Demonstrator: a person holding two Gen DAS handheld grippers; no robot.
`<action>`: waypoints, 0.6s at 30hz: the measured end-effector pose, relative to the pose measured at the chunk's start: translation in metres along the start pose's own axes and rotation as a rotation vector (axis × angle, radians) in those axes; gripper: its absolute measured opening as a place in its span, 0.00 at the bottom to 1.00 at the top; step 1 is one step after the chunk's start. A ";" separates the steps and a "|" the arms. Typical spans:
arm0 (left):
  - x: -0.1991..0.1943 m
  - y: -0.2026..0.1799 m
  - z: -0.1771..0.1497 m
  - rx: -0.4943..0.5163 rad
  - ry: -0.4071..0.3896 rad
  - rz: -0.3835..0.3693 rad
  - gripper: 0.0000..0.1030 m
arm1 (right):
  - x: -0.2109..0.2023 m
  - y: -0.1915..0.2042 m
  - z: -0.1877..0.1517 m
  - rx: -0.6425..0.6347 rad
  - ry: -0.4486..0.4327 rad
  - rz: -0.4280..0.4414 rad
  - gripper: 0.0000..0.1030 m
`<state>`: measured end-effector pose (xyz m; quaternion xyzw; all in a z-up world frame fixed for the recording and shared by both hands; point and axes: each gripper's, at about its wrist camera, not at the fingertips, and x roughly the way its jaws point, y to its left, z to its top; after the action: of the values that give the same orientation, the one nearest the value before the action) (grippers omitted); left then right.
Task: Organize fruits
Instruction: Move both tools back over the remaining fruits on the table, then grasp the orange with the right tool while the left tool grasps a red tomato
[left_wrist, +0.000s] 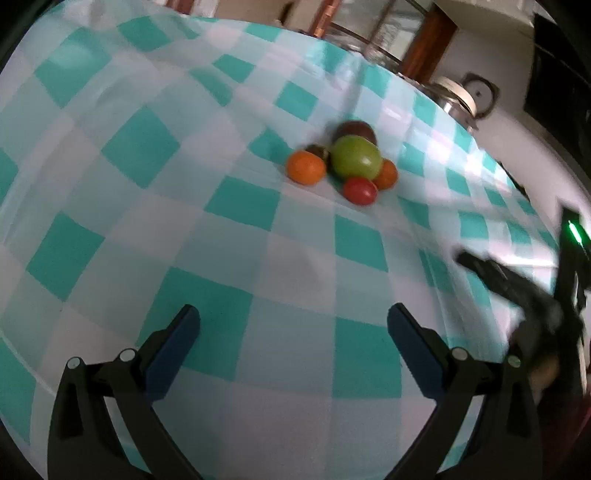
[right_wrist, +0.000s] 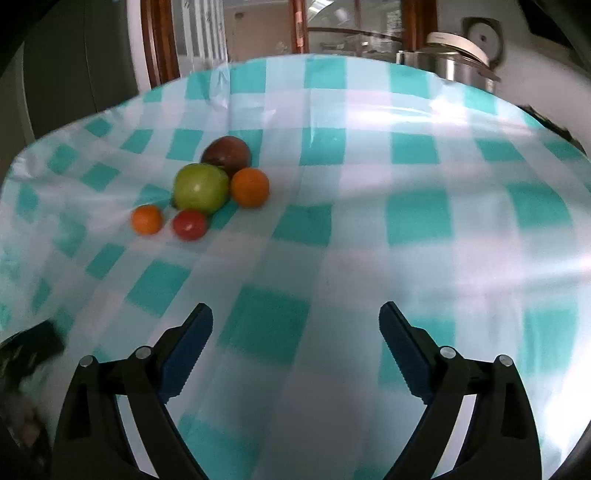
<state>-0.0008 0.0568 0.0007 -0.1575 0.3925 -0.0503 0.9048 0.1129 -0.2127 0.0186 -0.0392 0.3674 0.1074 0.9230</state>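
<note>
Tablecloth: a teal-and-white checked cloth (left_wrist: 229, 206) covers the whole table under both my grippers, lightly creased.
Left gripper: my left gripper (left_wrist: 293, 321) hovers above the cloth with its two blue-padded fingers spread wide and nothing between them; the fruit lies well ahead of it.
Right gripper: my right gripper (right_wrist: 295, 317) also hangs over bare cloth, fingers wide apart and holding nothing; the fruit sits ahead and to its left.
Steel pot: a lidded metal pot (right_wrist: 454, 59) stands past the far right edge of the table.
Fruit pile: all the fruit huddles in one small cluster near the middle of the cloth.
Green apple: the green apple (right_wrist: 201, 188) is the centre of the cluster.
Dark red fruit: a dark red round fruit (right_wrist: 227, 153) touches the apple from behind.
Larger orange: an orange (right_wrist: 250, 187) presses against the apple's right side.
Red tomato: a small red tomato (right_wrist: 190, 224) lies just in front of the apple.
Smaller orange: a small orange fruit (right_wrist: 147, 219) sits left of the tomato, a little apart.
</note>
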 end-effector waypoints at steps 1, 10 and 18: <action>0.001 -0.001 0.000 0.008 0.003 0.002 0.99 | 0.007 -0.001 0.007 -0.012 0.006 -0.001 0.82; 0.004 -0.005 0.002 0.027 0.018 0.022 0.99 | 0.085 0.013 0.061 -0.154 0.083 0.018 0.65; 0.009 -0.012 0.002 0.066 0.036 0.073 0.99 | 0.117 0.026 0.089 -0.198 0.097 0.081 0.63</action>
<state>0.0070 0.0437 0.0000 -0.1125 0.4123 -0.0328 0.9035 0.2492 -0.1537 0.0029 -0.1204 0.4005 0.1786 0.8906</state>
